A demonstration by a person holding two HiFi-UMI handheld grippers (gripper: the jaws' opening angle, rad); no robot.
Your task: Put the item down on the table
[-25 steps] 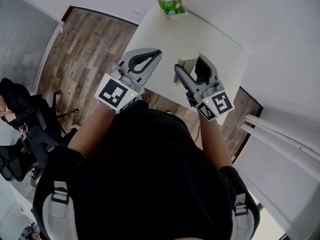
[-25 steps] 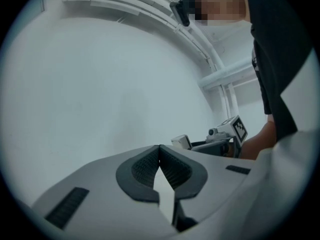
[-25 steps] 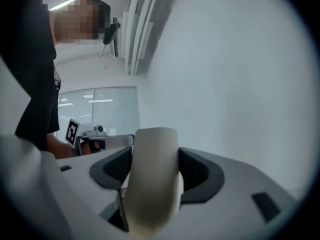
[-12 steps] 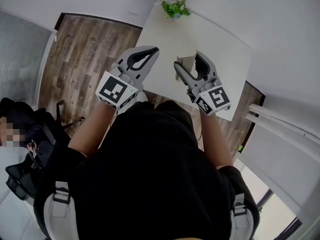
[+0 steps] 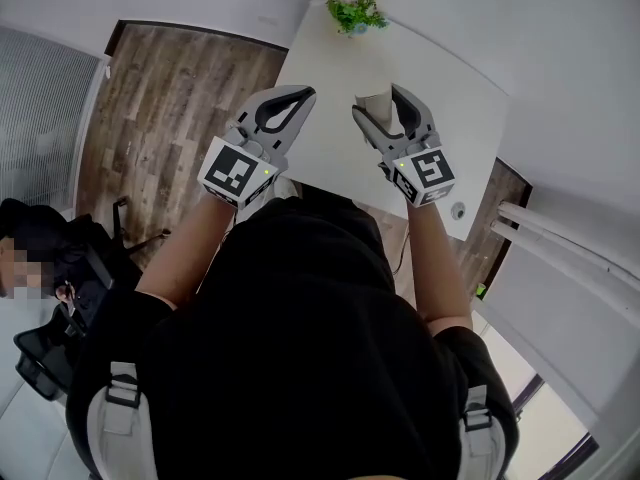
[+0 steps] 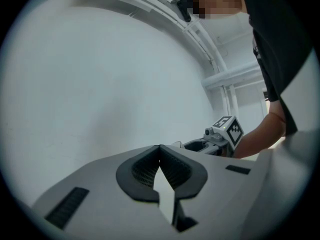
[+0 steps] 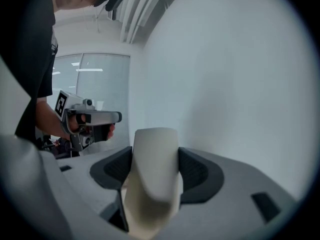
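Right tool [image 5: 383, 108] is clamped on the item [image 7: 152, 174], a pale beige piece with a rounded end that sticks out past the pads. I can't tell what it is. The dark ribbed pads [image 7: 196, 173] press on both its sides. In the head view the item sits upper centre of the frame, over the white bench [image 5: 330, 68], still in my tool; I can't tell whether it touches the bench top.

Left tool [image 5: 307, 93] is closed on nothing, tips meeting in a point, pads together. It's level with the right tool, just left of it, over the bench's left part.

Small green plant [image 5: 352, 13] at the bench's far end, top of frame, well apart from both tools. Wood floor [image 5: 170, 98] upper left. Another person [image 5: 40, 253] sits at the left edge.

Both tool views face a plain white wall [image 6: 100, 74].
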